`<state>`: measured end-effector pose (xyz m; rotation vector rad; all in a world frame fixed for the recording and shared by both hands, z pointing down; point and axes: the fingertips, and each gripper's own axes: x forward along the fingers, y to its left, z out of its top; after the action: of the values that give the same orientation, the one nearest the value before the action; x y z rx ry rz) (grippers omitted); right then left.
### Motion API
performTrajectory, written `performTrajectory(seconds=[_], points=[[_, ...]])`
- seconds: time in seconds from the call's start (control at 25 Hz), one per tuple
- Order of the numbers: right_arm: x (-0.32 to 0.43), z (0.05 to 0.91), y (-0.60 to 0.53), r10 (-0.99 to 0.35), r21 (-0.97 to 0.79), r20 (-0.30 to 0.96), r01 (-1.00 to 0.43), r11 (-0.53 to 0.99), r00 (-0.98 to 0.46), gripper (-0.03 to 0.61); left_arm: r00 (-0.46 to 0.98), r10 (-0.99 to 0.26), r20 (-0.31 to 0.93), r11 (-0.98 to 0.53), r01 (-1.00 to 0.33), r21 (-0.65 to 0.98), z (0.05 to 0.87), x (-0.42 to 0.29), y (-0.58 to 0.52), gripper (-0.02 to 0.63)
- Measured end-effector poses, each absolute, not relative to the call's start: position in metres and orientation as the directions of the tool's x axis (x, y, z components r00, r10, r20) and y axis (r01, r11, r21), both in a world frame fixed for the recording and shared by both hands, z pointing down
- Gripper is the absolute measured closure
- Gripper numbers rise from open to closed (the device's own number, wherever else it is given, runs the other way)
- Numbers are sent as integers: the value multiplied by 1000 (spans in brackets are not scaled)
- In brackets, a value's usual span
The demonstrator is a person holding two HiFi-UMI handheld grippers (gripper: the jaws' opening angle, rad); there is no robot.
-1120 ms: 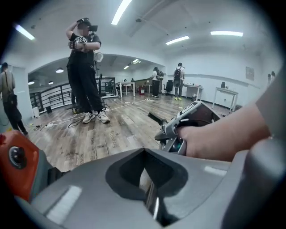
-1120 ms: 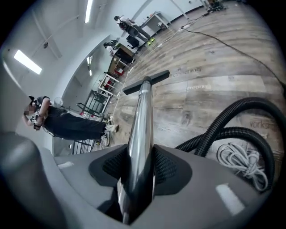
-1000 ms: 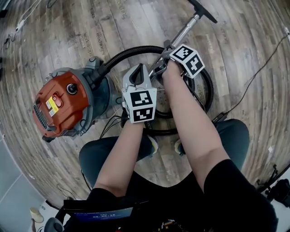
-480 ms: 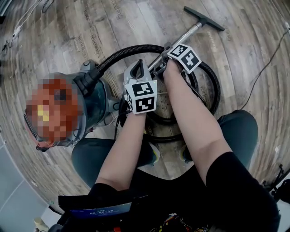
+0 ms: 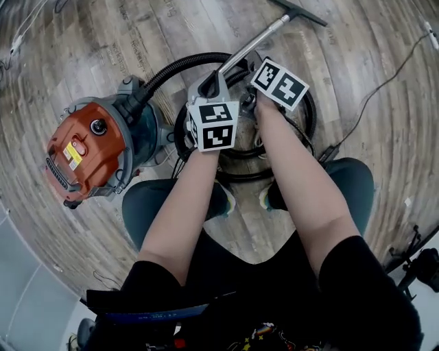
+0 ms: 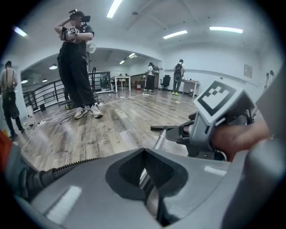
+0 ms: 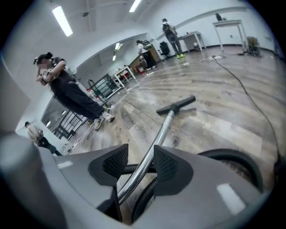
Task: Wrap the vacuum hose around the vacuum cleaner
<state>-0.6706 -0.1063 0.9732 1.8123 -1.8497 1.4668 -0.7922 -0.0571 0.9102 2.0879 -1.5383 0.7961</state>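
**hose still loose on the floor, wand lined up between the right jaws**

the wooden floor [image 5: 357,62] carries everything. the vacuum cleaner [image 5: 89,154] stands at 9 o'clock in the head view with its orange top facing up, so its body is free all round for winding. the black hose [image 5: 164,74] leaves the cleaner's port and arcs toward 12 o'clock. it then drops into a slack loop at 2 to 3 o'clock by the person's feet. no turn of it lies around the cleaner yet, so the wrapping looks barely begun.

the metal wand [image 5: 257,42] runs out toward 1 o'clock and ends in the floor nozzle [image 5: 298,11] at the top edge. it is probably the handle for leading the hose round.

the right gripper [image 7: 140,154] straddles the wand. its jaws have just been closing a little, but they stand apart with a gap beside the tube, not clamped. the left gripper [image 6: 143,154] has its jaws pressed together at the tips. the wand shows through the hollow behind them, and i cannot tell whether it is nipped.
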Motion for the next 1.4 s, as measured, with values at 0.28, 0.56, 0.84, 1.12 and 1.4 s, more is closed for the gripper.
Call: performTrajectory(seconds=[0.28,0.56,0.84,1.12,1.4], points=[[-667,778,-79,-690,-416,634,-906,77,-349,469,247,-696,674,-290,-956,51,754,-777,-45,612],[-675,554,-60,-716,-334,550,-899,283,-429,557,307,-772,556,-315,-945,84,544,-765,-63,612],[-667,339,-43,-745,-321,349,-819,475,-569,553,313,-879,361,-322,-946,35,328,-743,-57,612],[-632,245,8,-643,-253,269,-696,672,-717,555,161,-948,274,-148,-987,68,234,-689,12,612],[-609,226,28,-664,-202,243,-707,678,-707,555,75,-972,220,-80,-997,-10,211,-675,58,612]])
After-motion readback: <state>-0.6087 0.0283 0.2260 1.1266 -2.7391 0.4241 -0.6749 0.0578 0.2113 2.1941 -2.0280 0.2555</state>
